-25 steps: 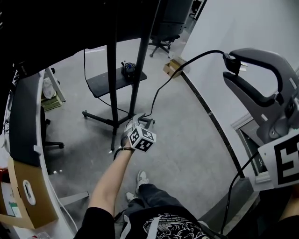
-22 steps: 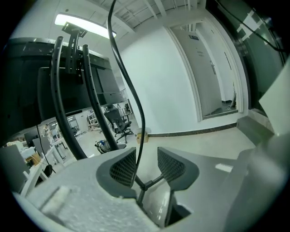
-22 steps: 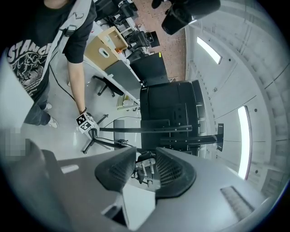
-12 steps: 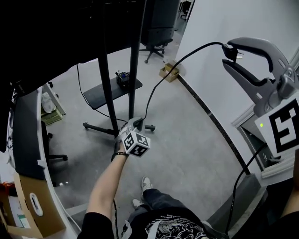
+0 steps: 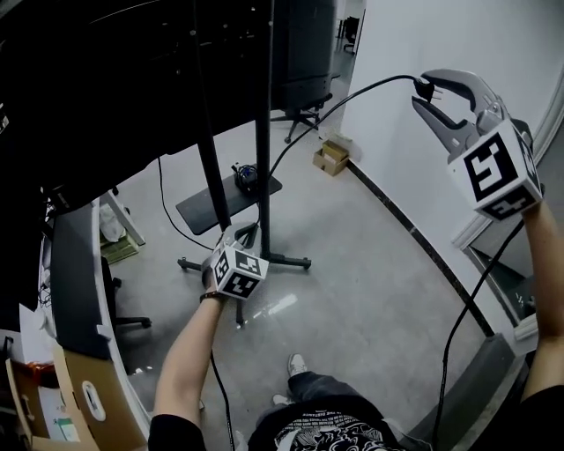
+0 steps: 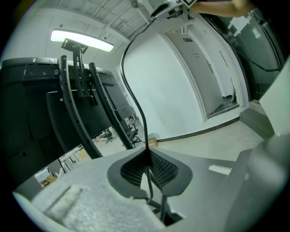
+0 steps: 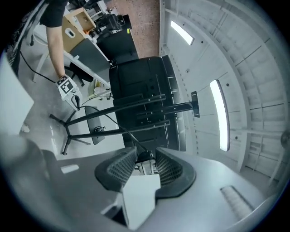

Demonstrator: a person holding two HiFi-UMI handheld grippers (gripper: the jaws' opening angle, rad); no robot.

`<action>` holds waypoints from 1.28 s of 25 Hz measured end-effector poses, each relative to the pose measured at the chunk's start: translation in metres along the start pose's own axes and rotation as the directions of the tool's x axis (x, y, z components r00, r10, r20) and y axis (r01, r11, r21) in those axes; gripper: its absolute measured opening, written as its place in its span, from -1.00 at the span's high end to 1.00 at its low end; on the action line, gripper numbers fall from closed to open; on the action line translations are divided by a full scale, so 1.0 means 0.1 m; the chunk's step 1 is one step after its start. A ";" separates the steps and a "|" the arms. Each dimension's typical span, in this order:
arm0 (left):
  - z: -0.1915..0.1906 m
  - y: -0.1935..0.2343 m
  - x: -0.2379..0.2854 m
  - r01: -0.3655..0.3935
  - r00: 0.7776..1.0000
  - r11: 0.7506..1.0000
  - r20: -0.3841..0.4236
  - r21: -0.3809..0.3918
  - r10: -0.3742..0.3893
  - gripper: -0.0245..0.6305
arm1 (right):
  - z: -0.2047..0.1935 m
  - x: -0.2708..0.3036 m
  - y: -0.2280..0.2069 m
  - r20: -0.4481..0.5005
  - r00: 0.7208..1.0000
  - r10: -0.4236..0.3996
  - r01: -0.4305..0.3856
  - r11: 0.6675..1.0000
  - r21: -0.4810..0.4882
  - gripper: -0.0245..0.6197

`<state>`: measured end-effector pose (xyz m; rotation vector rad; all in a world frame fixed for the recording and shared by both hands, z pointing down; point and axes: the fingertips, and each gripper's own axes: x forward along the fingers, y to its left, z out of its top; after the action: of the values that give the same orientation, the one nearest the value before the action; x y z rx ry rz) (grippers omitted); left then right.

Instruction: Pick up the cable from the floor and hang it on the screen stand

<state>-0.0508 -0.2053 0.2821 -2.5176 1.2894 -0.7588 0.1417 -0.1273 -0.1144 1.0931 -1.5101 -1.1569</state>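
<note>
The black cable arcs from its plug end at upper right down to the middle of the head view. My left gripper has just been closing, and its pads now pinch the cable in front of the screen stand. From there the cable rises toward the right gripper. My right gripper is held high by the white wall, shut on the cable's plug. Black stand poles and the left gripper show beyond it.
The stand's legs spread over the grey floor, and a small shelf on it carries a dark object. A cardboard box and office chair are near the wall. A desk runs along the left.
The left gripper closed on the cable and rose beside the stand poles. The right gripper lifted the plug end higher and further from the camera.
</note>
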 end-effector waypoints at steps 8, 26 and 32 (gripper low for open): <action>0.40 0.99 -0.47 -0.126 0.991 0.992 0.036 -0.010 0.127 0.87 | -0.04 0.26 -0.25 0.026 0.994 -0.107 0.104 0.989 0.109 0.50; 1.72 2.84 -1.04 -0.437 0.893 0.899 0.111 -0.017 0.436 0.87 | 0.06 1.56 -0.94 0.207 0.927 -0.312 0.265 0.937 0.226 0.50; 2.10 3.39 -0.88 -0.514 0.856 0.858 0.056 0.002 0.513 0.87 | 0.08 2.35 -1.21 0.295 0.898 -0.327 0.235 0.922 0.309 0.50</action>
<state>-0.2166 -0.3449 -0.0640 -2.0030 1.8118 -0.5641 0.1027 -0.3742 -0.2004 1.3838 -1.8615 -1.4319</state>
